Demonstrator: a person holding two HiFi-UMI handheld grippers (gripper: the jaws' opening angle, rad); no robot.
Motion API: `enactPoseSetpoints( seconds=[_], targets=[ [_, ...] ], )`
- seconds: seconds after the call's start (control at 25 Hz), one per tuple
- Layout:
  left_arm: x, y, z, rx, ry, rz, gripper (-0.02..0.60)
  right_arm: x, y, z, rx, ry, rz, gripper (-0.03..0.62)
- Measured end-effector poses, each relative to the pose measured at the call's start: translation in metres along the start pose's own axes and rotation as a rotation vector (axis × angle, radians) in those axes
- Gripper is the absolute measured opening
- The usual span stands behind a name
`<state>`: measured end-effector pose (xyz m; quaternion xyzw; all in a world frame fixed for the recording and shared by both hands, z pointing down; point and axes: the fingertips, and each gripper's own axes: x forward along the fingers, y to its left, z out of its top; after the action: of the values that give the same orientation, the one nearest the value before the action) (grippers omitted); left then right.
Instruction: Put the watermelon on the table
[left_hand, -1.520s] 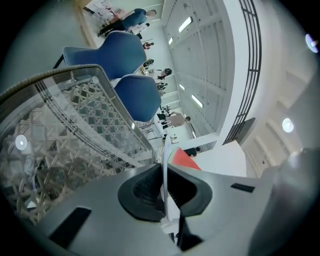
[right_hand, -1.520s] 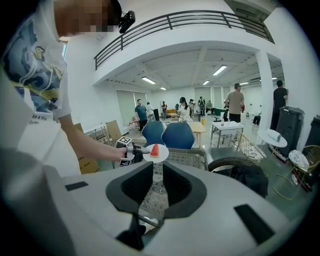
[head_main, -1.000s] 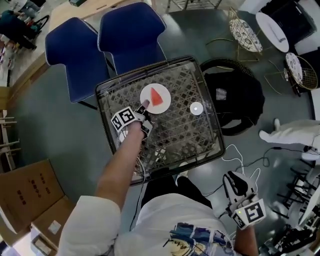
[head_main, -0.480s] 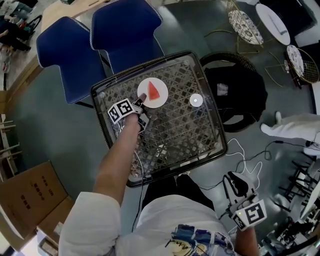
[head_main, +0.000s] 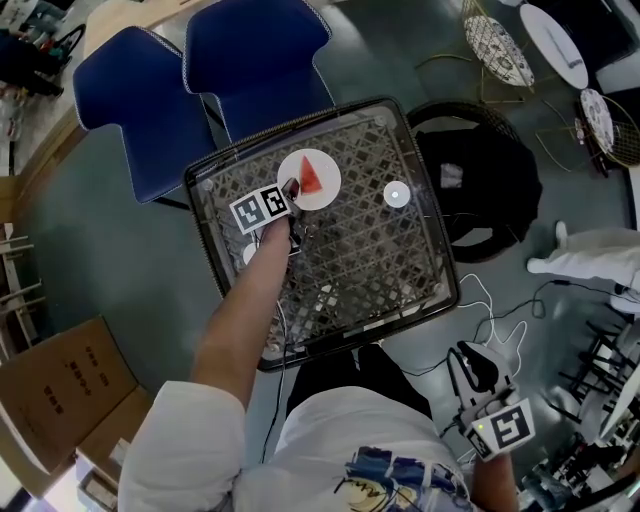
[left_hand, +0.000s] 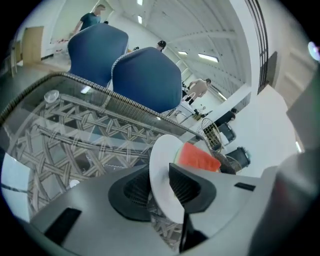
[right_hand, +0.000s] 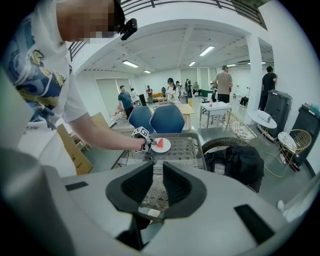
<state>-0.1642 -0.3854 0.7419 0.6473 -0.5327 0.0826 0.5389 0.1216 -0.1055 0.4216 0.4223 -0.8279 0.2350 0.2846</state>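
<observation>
A red watermelon wedge (head_main: 312, 178) lies on a small white plate (head_main: 330, 172) at the far middle of the glass-topped woven table (head_main: 370, 260). My left gripper (head_main: 291, 190) reaches the plate's near-left rim. In the left gripper view the plate's rim (left_hand: 162, 170) stands between the dark pads, the wedge (left_hand: 197, 157) just beyond. The jaws are opening and no longer squeeze the rim. My right gripper (head_main: 475, 370) hangs low at my right side, away from the table, its pads (right_hand: 177, 185) slightly apart around nothing.
Two blue chairs (head_main: 260, 60) stand behind the table. A small white disc (head_main: 397, 194) lies on the glass right of the plate. A black bag (head_main: 480, 200) sits on a wicker seat to the right. Cardboard boxes (head_main: 60, 390) and floor cables (head_main: 490, 310) are nearby.
My left gripper has rolled and edged further over the table at the plate's rim; its marker cube now sits closer to the plate. The right gripper has stayed put.
</observation>
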Motion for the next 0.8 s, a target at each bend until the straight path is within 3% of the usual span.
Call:
enactPoseSetpoints(
  seconds=[0.44,0.8],
  targets=[
    [0.0,0.01,0.002,0.334,0.014,0.238,0.138,-0.001,0.001,-0.006,0.007,0.001,0.006,0.066],
    [-0.026,0.014,0.004,0.314,-0.025,0.255,0.138,-0.003,-0.001,-0.01,-0.017,-0.027,0.033,0.066]
  ],
)
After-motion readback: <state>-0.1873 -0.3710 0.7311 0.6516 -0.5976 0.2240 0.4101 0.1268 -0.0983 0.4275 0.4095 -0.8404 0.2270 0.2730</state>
